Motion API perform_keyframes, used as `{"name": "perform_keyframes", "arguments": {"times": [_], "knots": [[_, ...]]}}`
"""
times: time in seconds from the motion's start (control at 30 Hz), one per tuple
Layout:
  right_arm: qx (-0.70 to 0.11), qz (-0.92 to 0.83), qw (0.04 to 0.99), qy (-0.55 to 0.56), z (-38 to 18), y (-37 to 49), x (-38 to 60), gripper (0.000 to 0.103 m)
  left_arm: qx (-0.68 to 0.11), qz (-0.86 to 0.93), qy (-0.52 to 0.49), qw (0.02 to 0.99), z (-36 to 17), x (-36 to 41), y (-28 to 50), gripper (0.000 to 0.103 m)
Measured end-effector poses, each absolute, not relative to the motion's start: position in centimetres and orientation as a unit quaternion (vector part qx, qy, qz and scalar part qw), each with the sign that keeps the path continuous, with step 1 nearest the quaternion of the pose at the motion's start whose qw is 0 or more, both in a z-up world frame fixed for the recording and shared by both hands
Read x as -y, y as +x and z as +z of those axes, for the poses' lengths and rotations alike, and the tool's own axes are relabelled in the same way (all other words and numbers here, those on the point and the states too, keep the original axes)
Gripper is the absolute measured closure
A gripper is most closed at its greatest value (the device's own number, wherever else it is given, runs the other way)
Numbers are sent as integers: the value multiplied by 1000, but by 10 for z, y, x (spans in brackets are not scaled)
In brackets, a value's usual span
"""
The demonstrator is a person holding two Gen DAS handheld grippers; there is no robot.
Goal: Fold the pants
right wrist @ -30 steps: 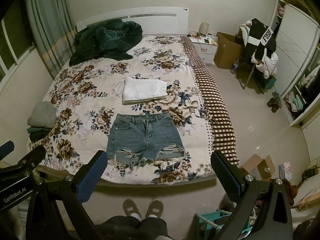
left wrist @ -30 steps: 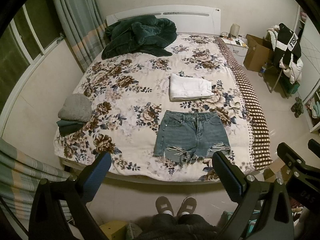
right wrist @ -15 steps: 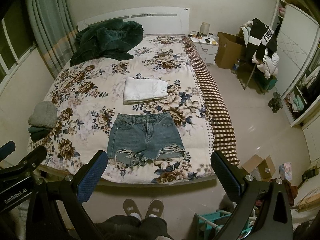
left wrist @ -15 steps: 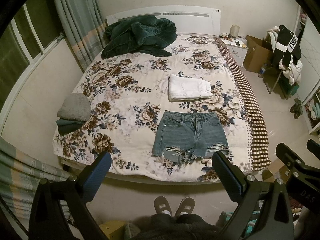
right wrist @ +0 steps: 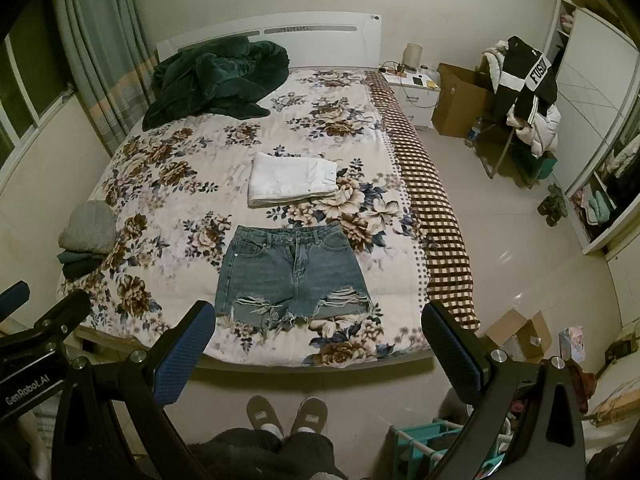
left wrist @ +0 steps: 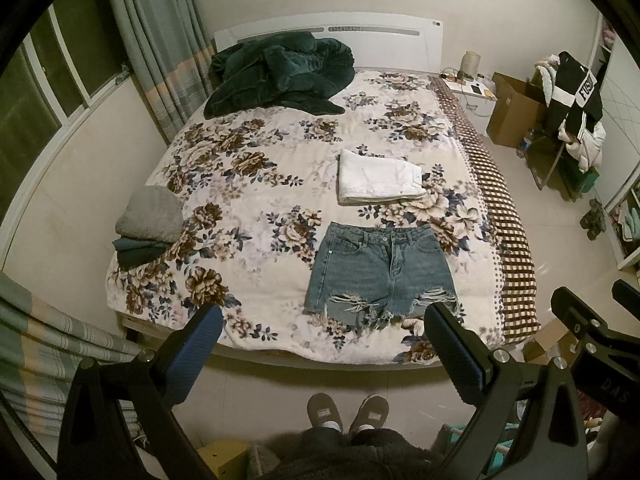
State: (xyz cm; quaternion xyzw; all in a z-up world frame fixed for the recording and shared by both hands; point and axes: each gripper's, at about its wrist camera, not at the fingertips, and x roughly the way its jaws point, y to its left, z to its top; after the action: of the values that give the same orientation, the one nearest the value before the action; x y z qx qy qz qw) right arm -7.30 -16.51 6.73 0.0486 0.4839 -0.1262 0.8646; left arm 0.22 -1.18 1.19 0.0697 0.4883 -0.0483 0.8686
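Blue denim shorts (left wrist: 380, 270) with frayed hems lie flat and unfolded near the foot of the floral bed, waistband away from me; they also show in the right wrist view (right wrist: 290, 276). My left gripper (left wrist: 326, 354) is open and empty, held above the floor short of the bed's foot edge. My right gripper (right wrist: 316, 350) is also open and empty, at the same distance. Both are well apart from the shorts.
A folded white garment (left wrist: 380, 176) lies beyond the shorts. A grey and dark folded pile (left wrist: 148, 224) sits at the bed's left edge. A dark green blanket (left wrist: 276, 76) is heaped by the headboard. A chair with clothes (right wrist: 524, 96), boxes and a nightstand stand right.
Both views have shifted only slightly; the shorts sit a touch lower and closer in the frames. Both grippers stay open.
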Motion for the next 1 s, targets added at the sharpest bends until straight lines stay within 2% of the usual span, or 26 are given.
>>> {"name": "perform_keyframes", "arguments": {"times": [1.0], "knots": [[-497,-130,856,60,63,-72,156,0,-481,-30,76,873,6,37,17,0]]}}
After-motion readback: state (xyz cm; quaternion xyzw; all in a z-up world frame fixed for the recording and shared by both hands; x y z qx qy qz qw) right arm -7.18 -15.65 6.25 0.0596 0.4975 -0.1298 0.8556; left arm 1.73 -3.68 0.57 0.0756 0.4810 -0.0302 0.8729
